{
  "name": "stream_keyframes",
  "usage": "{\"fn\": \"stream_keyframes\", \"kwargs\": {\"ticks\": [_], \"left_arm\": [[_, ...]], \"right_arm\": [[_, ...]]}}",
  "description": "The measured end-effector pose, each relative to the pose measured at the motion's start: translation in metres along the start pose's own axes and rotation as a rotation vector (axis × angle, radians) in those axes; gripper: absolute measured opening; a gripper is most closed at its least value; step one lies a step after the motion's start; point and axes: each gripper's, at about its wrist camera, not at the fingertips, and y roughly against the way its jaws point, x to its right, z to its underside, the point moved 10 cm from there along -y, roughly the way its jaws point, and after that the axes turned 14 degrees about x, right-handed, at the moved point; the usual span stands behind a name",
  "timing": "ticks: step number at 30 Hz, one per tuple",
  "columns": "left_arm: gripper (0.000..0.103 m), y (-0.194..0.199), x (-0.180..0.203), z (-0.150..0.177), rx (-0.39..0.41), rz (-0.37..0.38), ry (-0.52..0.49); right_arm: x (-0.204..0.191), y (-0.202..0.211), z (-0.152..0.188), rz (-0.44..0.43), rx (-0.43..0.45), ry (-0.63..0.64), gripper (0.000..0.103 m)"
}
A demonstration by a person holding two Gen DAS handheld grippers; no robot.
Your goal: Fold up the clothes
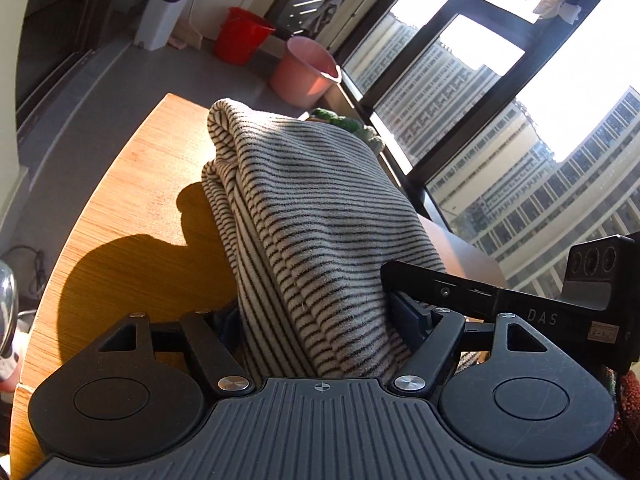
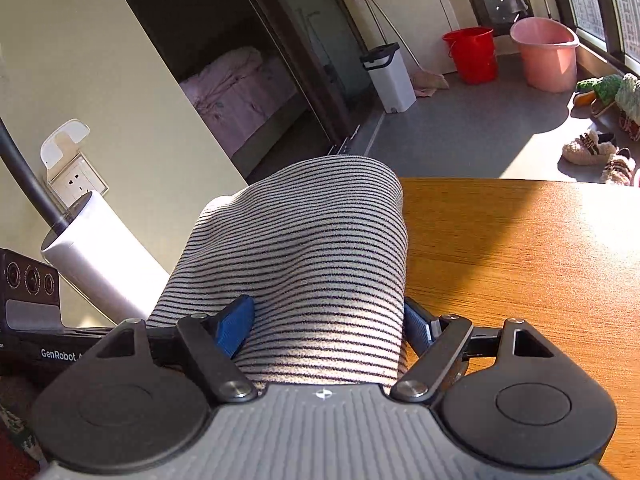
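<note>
Both claws clamped on striped garment (image 1: 320,220): left claw (image 1: 320,320) and right claw (image 2: 320,320) each pinch a bunched fold. Cloth lifted, draping down onto wooden table (image 1: 132,208). Pink bucket (image 2: 546,54) on floor behind.

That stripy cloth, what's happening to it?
A person is folding clothes with a gripper in each hand. Both the left gripper and the right gripper have their fingers closed on the striped cloth, each at a different spot. The cloth is lifted and bunched over the wooden table, not laid flat, so the fold is not finished.
</note>
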Motion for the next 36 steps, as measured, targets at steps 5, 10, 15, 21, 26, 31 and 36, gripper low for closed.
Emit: {"fn": "stream_keyframes", "kwargs": {"ticks": [5,10,15,21,26,31,36], "left_arm": [[0.079,-0.003,-0.008,-0.009,0.027,-0.023,-0.007],[0.081,-0.003,-0.002,-0.007,0.037,-0.030,-0.052],[0.081,-0.004,-0.004,-0.015,0.055,-0.035,-0.061],[0.076,0.021,0.010,-0.057,0.193,0.004,-0.096],[0.076,0.000,0.019,-0.069,0.169,0.086,-0.044],[0.077,-0.031,0.006,-0.058,0.124,0.072,-0.037],[0.079,-0.028,0.002,-0.055,0.127,0.080,-0.037]], "right_arm": [[0.004,-0.013,-0.005,0.015,0.031,0.041,0.087],[0.011,-0.010,-0.005,0.033,0.042,0.047,0.088],[0.010,-0.001,-0.005,0.062,0.044,0.108,0.088],[-0.001,0.008,-0.009,0.119,0.046,0.274,0.088],[-0.006,0.010,-0.007,0.143,0.065,0.335,0.088],[-0.022,0.037,-0.014,0.122,0.137,0.354,0.085],[-0.052,0.032,0.014,0.033,0.089,0.460,0.085]]}}
